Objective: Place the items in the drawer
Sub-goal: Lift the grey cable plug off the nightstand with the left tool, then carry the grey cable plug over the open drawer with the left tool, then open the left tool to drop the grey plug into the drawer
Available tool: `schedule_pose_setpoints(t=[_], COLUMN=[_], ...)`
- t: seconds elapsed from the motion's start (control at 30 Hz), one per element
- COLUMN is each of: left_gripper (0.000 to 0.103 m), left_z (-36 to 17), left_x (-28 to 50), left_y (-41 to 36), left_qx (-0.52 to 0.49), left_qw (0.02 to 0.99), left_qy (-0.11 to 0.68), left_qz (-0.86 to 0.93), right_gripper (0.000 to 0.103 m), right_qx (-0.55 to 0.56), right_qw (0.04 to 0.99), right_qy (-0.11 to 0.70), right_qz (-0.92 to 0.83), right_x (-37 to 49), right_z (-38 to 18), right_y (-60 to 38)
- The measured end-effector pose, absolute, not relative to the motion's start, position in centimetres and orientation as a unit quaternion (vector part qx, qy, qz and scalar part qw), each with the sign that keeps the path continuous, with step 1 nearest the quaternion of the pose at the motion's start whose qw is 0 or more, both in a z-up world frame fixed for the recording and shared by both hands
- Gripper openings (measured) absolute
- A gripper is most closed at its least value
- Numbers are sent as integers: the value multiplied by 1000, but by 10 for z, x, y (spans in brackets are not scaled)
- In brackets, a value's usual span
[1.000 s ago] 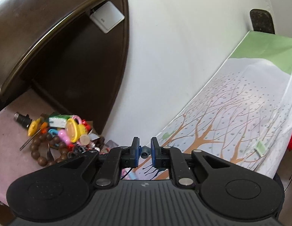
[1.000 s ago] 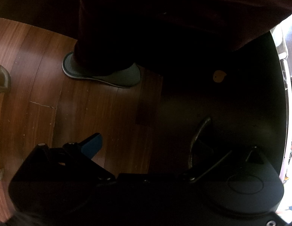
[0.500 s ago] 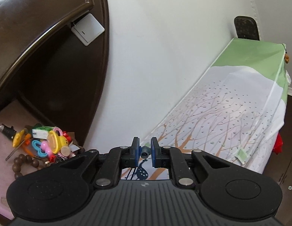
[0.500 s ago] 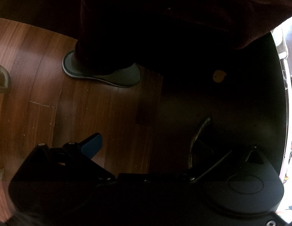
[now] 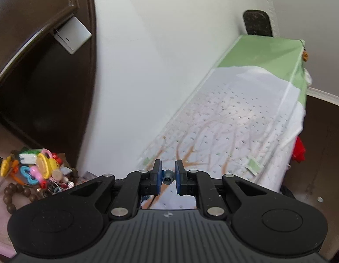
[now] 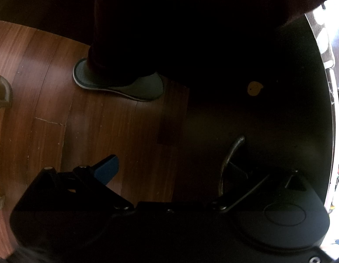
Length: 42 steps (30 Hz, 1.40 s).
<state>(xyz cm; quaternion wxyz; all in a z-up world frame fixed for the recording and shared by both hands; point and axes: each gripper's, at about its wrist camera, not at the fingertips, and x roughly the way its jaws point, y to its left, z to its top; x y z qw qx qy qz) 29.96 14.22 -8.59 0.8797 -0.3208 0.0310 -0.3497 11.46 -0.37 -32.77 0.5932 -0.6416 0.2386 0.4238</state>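
Note:
In the left wrist view my left gripper (image 5: 168, 176) is shut on a small grey-blue tube-like piece (image 5: 168, 178), held up in the air in front of the white wall. Down at the lower left, a heap of small items (image 5: 41, 169) in yellow, pink and blue lies on a pink surface (image 5: 3, 239) beside a string of brown beads (image 5: 15, 194). The right wrist view is dark. My right gripper (image 6: 173, 169) stands wide open, its blue-padded left finger (image 6: 108, 168) over the wooden floor. A curved metal drawer handle (image 6: 229, 160) on a dark front lies by the hidden right finger.
A dark wooden cabinet (image 5: 38, 65) with a white box (image 5: 73, 35) fixed to it rises at the left. A bed with a tree-patterned sheet (image 5: 235, 131) runs along the wall (image 5: 158, 54). A person's slippered foot (image 6: 121, 85) stands on the floor.
The left wrist view has swung and lifted: the heap of items slid to the lower left edge and more of the bed shows. The right gripper has not moved.

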Motion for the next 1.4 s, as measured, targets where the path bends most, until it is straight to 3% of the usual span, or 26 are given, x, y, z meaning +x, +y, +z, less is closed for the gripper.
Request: schedule_pose_setpoints(t=[0.13, 0.57, 0.97, 1.3, 1.33, 1.37, 1.4], left_gripper=[11, 11, 11, 13, 16, 32, 66], left_z=[-95, -174, -250, -289, -291, -293, -293], left_x=[299, 319, 344, 349, 348, 347, 346], left_y=[137, 92, 47, 28, 27, 26, 26], left_qx=[-282, -65, 135, 196, 197, 203, 210], left_qw=[884, 888, 848, 800, 795, 794, 797], left_qy=[67, 322, 451, 509, 516, 516, 512], left_qz=[-366, -322, -244, -250, -251, -248, -244], right_gripper=[103, 103, 103, 103, 103, 103, 103], right_qx=[-641, -640, -639, -639, -640, -640, -640], right_qw=[593, 595, 596, 595, 595, 595, 595], right_qy=[239, 243, 240, 238, 237, 237, 236], right_qz=[423, 421, 423, 425, 425, 426, 426], right_x=[114, 114, 114, 114, 114, 114, 114], right_z=[-329, -329, -329, -329, -329, -329, -329], right_y=[-4, -3, -4, -4, -4, -4, -4])
